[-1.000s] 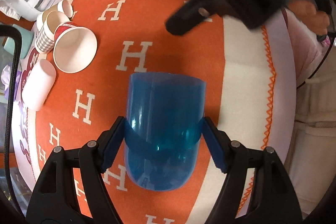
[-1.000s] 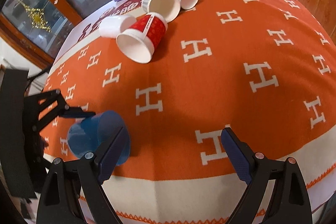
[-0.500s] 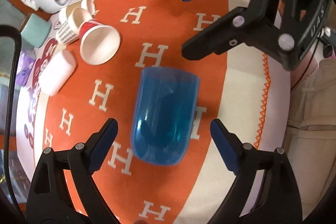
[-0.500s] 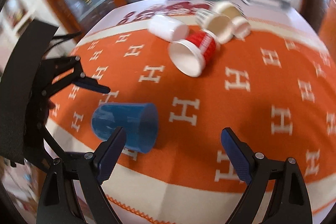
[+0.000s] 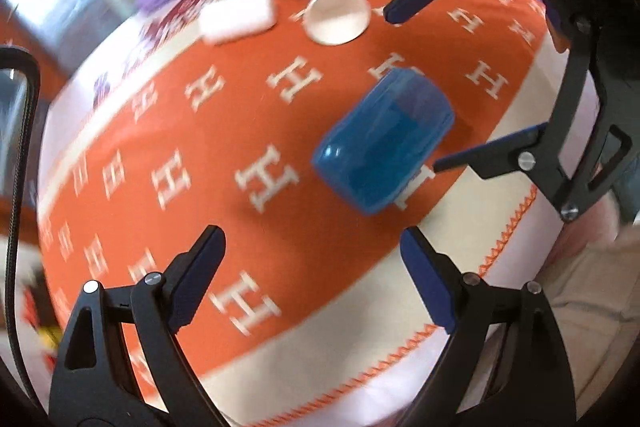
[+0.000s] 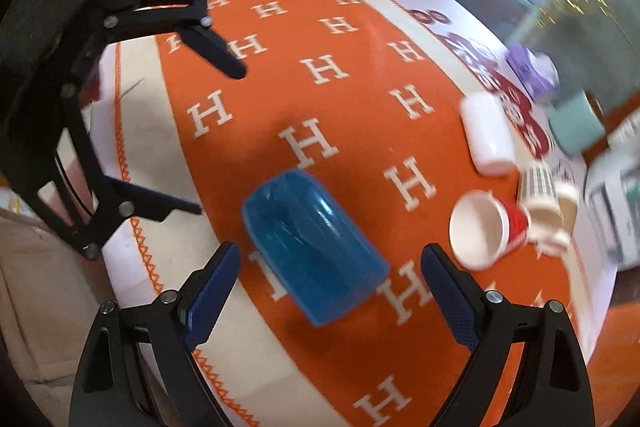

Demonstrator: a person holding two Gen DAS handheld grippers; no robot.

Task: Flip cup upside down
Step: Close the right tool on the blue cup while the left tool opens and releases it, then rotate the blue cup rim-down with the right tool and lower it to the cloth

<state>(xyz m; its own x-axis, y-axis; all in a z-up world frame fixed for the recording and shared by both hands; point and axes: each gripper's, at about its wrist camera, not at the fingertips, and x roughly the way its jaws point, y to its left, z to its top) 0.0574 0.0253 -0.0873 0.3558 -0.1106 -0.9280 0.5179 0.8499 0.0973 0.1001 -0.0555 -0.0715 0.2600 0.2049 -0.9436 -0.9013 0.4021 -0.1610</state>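
Note:
A translucent blue plastic cup [image 5: 384, 143] lies on its side on the orange blanket with white H letters [image 5: 200, 131]. In the right wrist view the blue cup [image 6: 316, 251] lies just ahead of my right gripper [image 6: 332, 287], which is open, its jaws wide on either side of the cup and not touching it. My left gripper [image 5: 312, 275] is open and empty, well back from the cup. My right gripper shows in the left wrist view [image 5: 460, 75], and my left gripper shows at the upper left of the right wrist view [image 6: 200, 131].
Several paper cups lie on their sides at the far side: a red one with a white inside [image 6: 484, 231], a white one [image 6: 486, 135], a checked one [image 6: 540, 195]. A teal container [image 6: 576, 125], a purple tissue pack [image 6: 532, 67] and a white appliance stand beyond. The blanket's cream border [image 5: 472, 239] is close.
My left gripper let go of the blue cup, opened and pulled back to the left. My right gripper swung round and came up to the cup, which now lies on the blanket.

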